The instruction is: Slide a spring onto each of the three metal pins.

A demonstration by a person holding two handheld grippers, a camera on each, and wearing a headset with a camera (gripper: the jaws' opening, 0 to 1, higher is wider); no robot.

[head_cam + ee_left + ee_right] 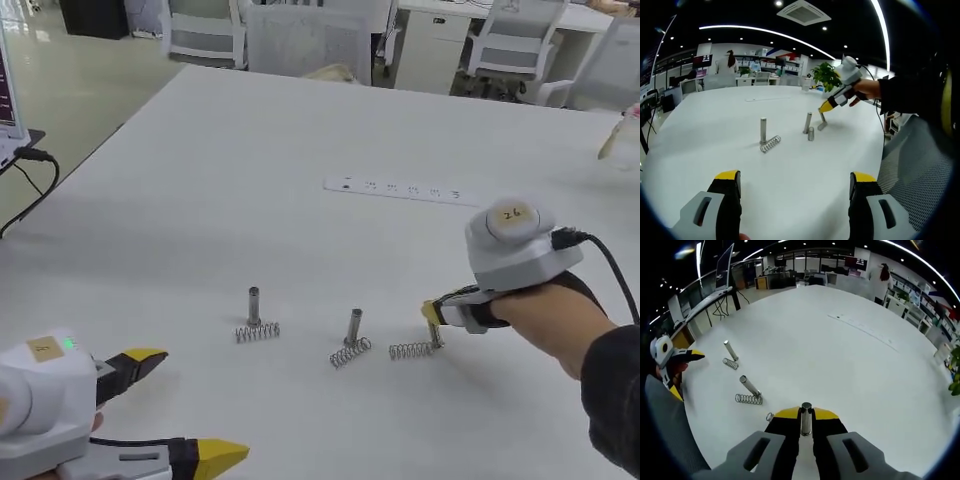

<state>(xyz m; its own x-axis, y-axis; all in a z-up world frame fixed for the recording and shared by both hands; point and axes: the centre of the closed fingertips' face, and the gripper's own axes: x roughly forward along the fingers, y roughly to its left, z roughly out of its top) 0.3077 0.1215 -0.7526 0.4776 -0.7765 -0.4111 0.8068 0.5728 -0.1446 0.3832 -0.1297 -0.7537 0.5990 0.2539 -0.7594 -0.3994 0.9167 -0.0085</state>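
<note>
Head view gives us two short grey steel pins (254,305) standing upright on the white table (250,180), a bare coil spring (257,332) lying at each foot. Our right tongs (806,413) pinch the third pin (806,426), with the last spring (412,350) just beside them. Our left tongs (795,176) gape, holding nothing. A sticker (513,214) on the right gripper seems to read 26.

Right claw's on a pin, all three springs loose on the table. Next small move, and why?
Probably bring the open left claw over to the spring lying beside the pin that the right claw is shut on. That pin is steadied, its spring is unthreaded, and the left claw holds nothing.
</note>
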